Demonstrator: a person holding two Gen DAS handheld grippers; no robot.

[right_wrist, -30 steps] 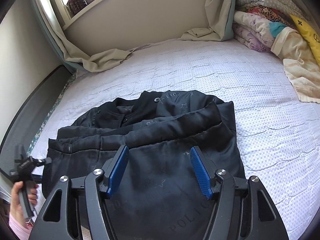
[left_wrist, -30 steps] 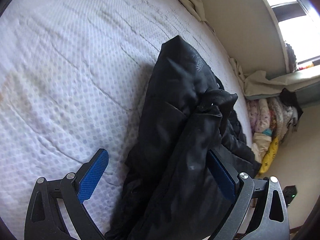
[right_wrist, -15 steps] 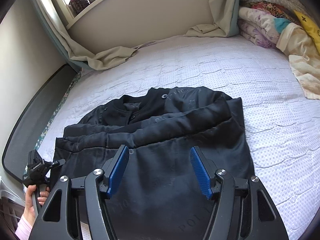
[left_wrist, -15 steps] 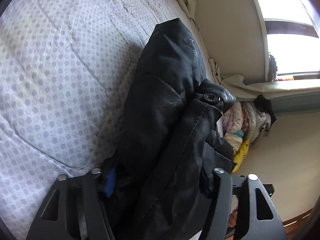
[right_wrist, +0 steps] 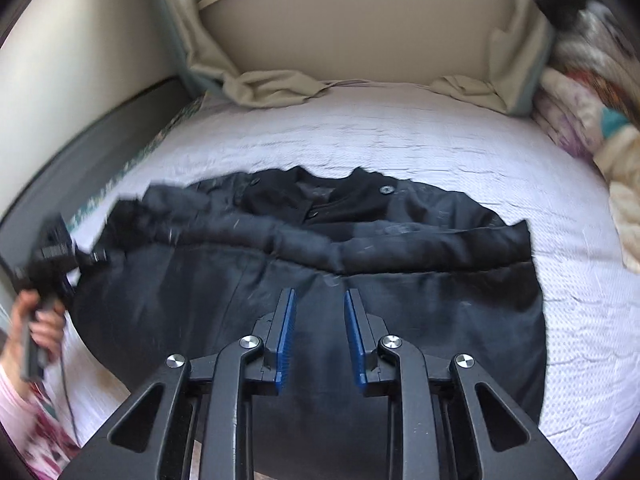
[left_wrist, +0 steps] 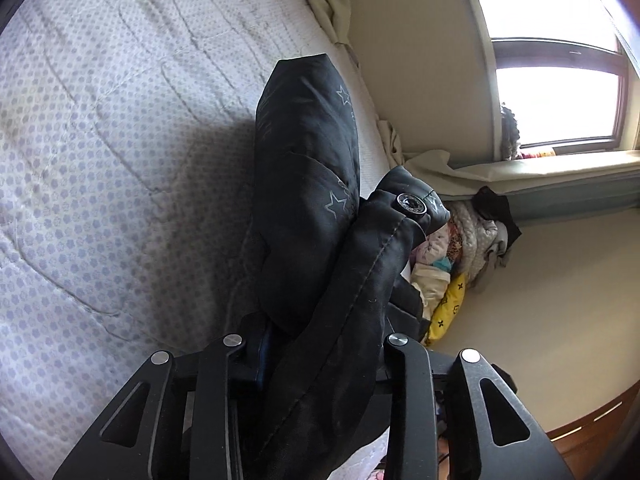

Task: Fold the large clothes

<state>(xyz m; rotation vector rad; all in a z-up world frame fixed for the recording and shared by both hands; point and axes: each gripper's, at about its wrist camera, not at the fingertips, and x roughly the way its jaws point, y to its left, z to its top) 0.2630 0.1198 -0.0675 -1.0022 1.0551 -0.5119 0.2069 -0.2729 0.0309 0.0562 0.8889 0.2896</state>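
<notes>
On quilted mattress [right_wrist: 400,136]: black jacket [right_wrist: 320,280].

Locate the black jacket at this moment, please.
In the right wrist view the black jacket lies spread on the white quilted bed, directly ahead of the right gripper; its left end is bunched in the left gripper.

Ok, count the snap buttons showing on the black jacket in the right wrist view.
3 on the jacket: one on the right of the collar, one on the left of it, one lower near the middle. Blur and folds may hide more.
</notes>
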